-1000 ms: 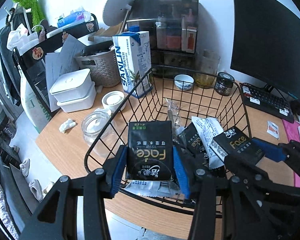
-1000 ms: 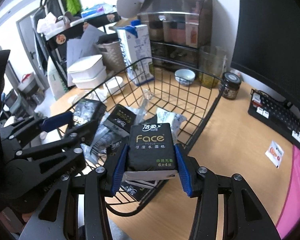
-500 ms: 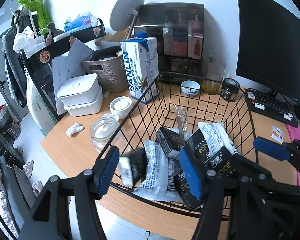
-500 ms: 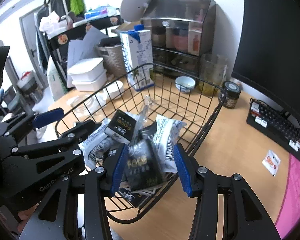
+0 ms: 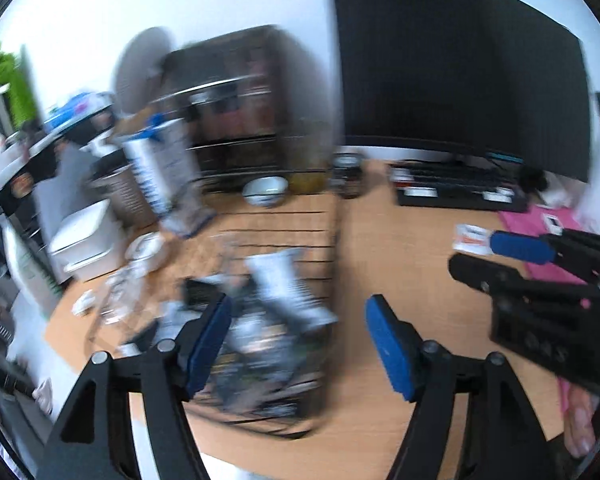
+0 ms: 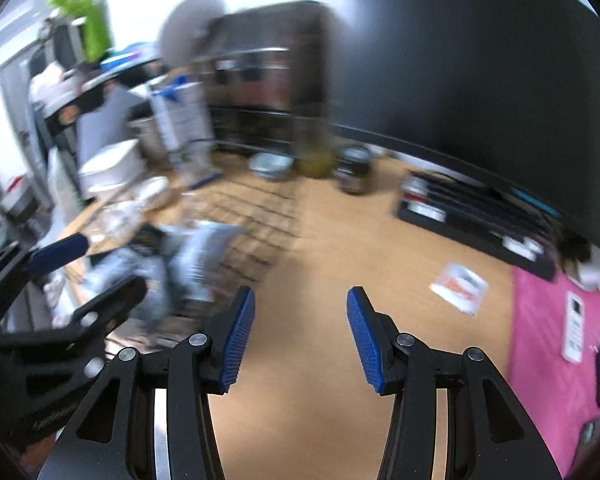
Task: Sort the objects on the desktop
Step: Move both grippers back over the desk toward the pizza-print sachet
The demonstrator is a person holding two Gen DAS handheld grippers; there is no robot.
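both views are smeared, so fine detail is unreliable. left gripper (image 5: 298, 344): jaws opening, nothing between them; beyond its pads lie the wire basket (image 5: 332, 240) edge and bare surface (image 5: 400, 248). right gripper (image 6: 300, 340): jaws parted and empty, over bare surface. the packets (image 5: 284, 292) sit heaped inside the basket, at about 9 o'clock of the left gripper in the left view and 10 o'clock of the right gripper in the right view. a loose sachet (image 6: 458, 286) lies flat on the surface at 2 o'clock of the right gripper, apart from the keyboard (image 6: 472, 212); in my judgement it is the likely remaining item.

risks: the sachet is thin and flat, so the jaws may scrape the surface or slide over it. the two grippers stand close together and could collide. a jar (image 6: 354, 168) and bowl (image 6: 270, 164) stand near the basket's far side and could be knocked.
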